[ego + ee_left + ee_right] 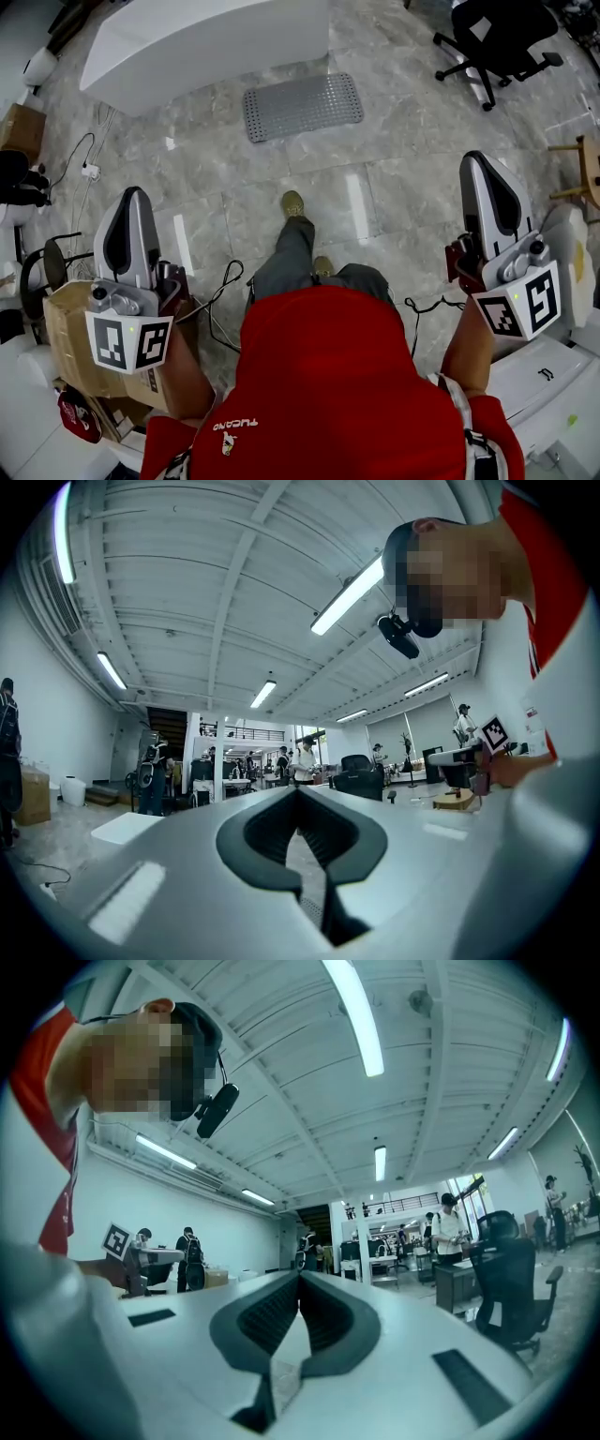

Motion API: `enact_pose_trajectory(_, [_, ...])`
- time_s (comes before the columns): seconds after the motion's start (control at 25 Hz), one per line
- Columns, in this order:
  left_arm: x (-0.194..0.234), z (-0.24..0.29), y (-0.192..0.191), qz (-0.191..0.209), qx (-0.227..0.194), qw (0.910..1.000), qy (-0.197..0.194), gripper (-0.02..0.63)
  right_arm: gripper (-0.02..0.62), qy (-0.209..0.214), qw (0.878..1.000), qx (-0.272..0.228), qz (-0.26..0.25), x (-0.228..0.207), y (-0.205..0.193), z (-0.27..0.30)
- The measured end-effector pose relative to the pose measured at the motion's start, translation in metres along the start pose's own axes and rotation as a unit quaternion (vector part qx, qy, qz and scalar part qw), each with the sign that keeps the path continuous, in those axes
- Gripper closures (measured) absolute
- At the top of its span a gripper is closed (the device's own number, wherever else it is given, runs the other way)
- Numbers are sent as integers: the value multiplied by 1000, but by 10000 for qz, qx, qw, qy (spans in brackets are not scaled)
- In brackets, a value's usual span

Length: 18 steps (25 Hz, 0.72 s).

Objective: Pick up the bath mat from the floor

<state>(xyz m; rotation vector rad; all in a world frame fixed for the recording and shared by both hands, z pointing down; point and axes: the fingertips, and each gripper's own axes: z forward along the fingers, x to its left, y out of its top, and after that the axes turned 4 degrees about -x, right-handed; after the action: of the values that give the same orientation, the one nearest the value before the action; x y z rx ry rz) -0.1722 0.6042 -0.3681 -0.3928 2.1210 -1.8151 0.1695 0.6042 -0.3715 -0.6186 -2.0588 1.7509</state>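
Bath mat [303, 106], grey bumpy rubber, looks floppy and light: pinch an edge. Left gripper [134, 195] and right gripper [478, 159] jaws are shut, empty.

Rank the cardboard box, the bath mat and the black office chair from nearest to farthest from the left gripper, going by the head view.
1. The cardboard box: on the floor at the person's left, just below the left gripper.
2. The bath mat: flat on the floor ahead, to the right of that gripper.
3. The black office chair: far across the floor, in the view's top right corner.
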Motion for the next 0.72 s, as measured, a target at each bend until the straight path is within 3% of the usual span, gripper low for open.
enact_pose_trajectory(0.4, [38, 70, -14, 87, -76, 9999, -6, 601, 594, 6, 9999, 36, -127, -34, -6, 66])
enact_pose_trajectory(0.72, [100, 143, -24, 141, -43, 9999, 15, 601, 594, 15, 9998, 21, -191, -62, -12, 158])
